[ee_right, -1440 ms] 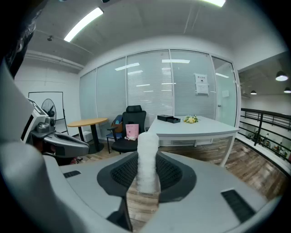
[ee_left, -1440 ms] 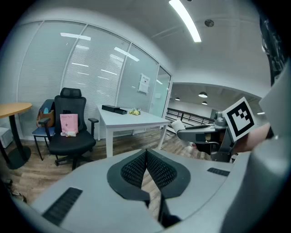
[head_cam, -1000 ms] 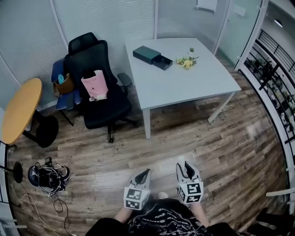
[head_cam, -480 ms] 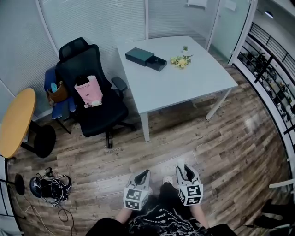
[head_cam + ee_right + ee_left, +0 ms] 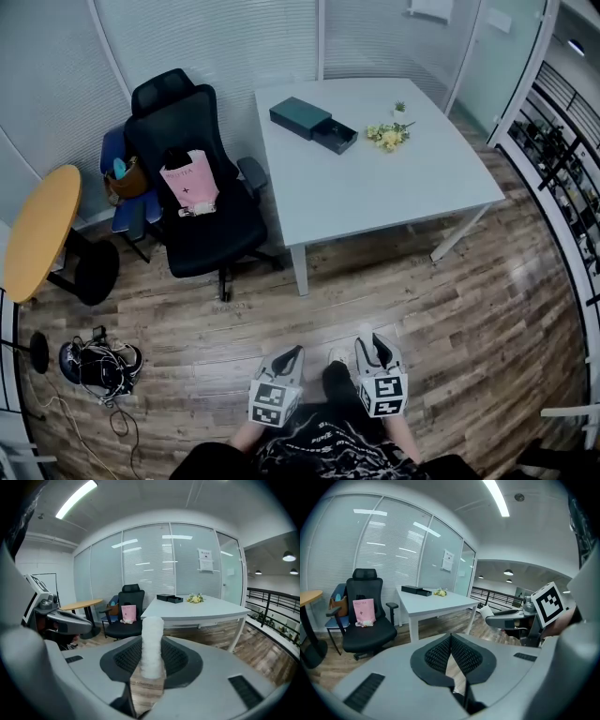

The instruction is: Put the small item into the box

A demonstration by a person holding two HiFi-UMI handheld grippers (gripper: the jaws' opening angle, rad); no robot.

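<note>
A dark green box (image 5: 313, 123) with its drawer pulled out lies at the far left of the white table (image 5: 394, 187), and it shows small in the right gripper view as the box (image 5: 169, 598). My right gripper (image 5: 367, 341) is shut on a small white fuzzy roll (image 5: 152, 644) that stands upright between its pads. My left gripper (image 5: 293, 353) hangs beside it, low over the wooden floor; its jaws meet at the tips with nothing between them (image 5: 451, 637). Both grippers are close to my body, far from the table.
Yellow flowers (image 5: 389, 135) lie on the table right of the box. A black office chair (image 5: 192, 192) with a pink bag (image 5: 187, 180) stands left of the table. Further left are a round wooden table (image 5: 37, 230) and gear with cables on the floor (image 5: 94, 361). A railing (image 5: 562, 169) runs along the right.
The head view has swung a little, so table and chair shift in the picture. Both grippers keep the same pose, and the white roll stays in the right one.
</note>
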